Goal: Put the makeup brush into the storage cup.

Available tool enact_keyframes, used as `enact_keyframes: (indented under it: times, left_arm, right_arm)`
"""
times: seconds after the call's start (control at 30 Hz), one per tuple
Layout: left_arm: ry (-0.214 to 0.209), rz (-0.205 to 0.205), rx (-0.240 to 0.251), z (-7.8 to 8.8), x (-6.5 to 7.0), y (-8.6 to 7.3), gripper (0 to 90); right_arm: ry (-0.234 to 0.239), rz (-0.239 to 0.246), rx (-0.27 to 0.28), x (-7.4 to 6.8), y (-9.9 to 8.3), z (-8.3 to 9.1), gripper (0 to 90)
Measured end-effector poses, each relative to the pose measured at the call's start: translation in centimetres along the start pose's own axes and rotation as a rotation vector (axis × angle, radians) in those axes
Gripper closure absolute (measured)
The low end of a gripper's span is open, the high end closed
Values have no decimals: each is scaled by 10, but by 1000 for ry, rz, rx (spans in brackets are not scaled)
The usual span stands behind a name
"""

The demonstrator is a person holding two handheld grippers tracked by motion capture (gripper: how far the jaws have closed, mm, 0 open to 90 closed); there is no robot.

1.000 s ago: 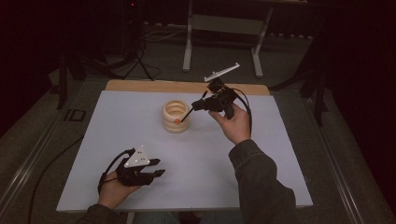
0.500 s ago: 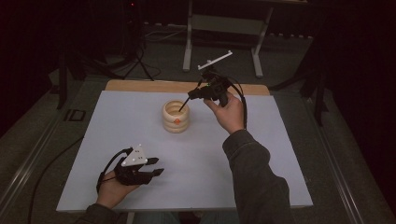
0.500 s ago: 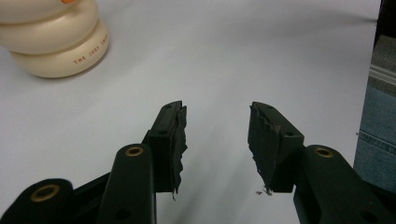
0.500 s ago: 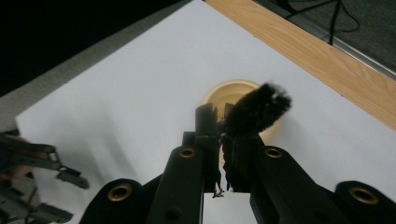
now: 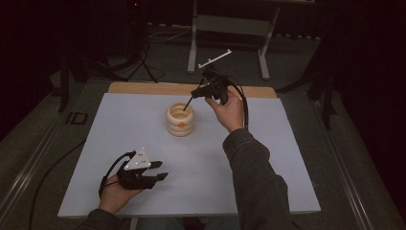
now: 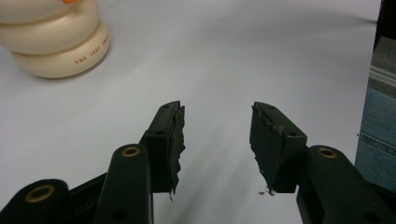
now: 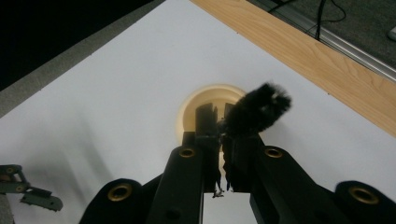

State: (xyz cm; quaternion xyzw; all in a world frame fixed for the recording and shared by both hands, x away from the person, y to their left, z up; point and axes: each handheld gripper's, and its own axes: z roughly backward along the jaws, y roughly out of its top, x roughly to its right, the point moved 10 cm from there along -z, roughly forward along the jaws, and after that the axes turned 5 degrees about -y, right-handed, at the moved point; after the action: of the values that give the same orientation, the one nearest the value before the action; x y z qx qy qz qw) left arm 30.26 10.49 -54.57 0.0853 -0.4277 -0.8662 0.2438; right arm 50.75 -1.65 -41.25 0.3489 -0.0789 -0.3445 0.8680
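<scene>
A cream ribbed jar [image 5: 180, 120] stands upright at the far middle of the white table [image 5: 268, 158]; its lower rings show in the left gripper view [image 6: 51, 44]. My right gripper [image 5: 195, 93] hovers just above and behind the jar, shut on a thin black brush [image 5: 187, 102] whose lower end points into the jar mouth. In the right gripper view the fluffy black brush head [image 7: 259, 109] sticks out past the shut right gripper [image 7: 218, 116], over the jar's rim [image 7: 187, 112]. My left gripper [image 5: 160, 171] rests open near the front left, and nothing is between its fingers in its own view [image 6: 217, 135].
A wooden strip [image 5: 143, 88] runs along the table's far edge. Beyond it on the dark floor are a metal stand [image 5: 230, 28] and cables. A trouser leg [image 6: 378, 135] shows at the table's near edge.
My right gripper has moved up and slightly left with the brush, lifting its lower end higher over the jar mouth. The left gripper has stayed put.
</scene>
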Motion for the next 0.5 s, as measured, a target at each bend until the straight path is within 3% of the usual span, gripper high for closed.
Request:
enact_keyframes:
  times: [0.5]
  left_arm:
    - [6,5,0,1,-2,-1,530]
  right_arm:
    - [-14,-9,-24,0,-3,-21,851]
